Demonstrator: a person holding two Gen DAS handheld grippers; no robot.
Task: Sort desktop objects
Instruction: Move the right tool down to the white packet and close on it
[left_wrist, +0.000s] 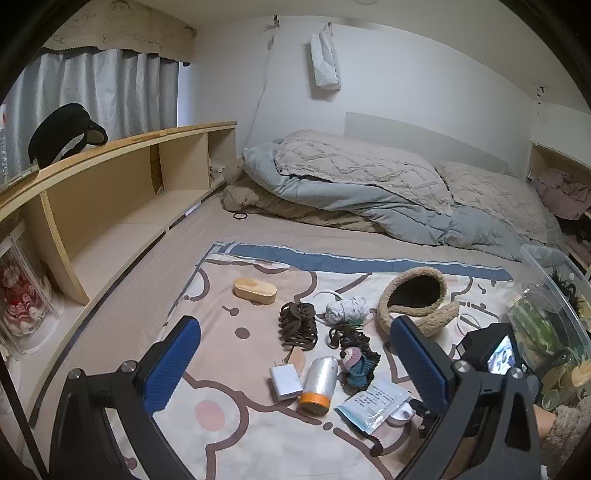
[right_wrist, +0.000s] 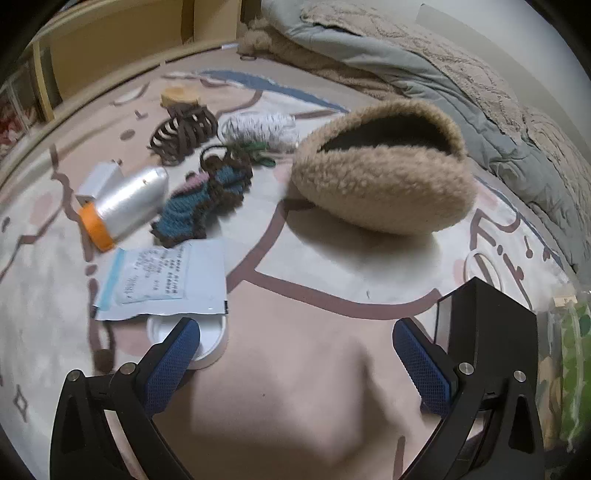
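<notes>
Both claws stand wide apart and empty: the left gripper (left_wrist: 295, 354) hangs above the clutter, the right gripper (right_wrist: 295, 350) low over bare cloth at the bottom of its frame. The fleecy earmuffs (right_wrist: 384, 173), right of centre on the printed blanket (right_wrist: 332, 266), look light and soft, likely squashing under pressure; the band looks the firmest hold. The silver bottle (right_wrist: 125, 203) at left looks smooth, likely slippery; grip mid-body.

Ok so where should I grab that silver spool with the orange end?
Grip the silver spool across its straight middle, from above. It lies on its side, and the domed tip would slip. The white charger crowds one flank, so close carefully. Both grippers are open.
</notes>
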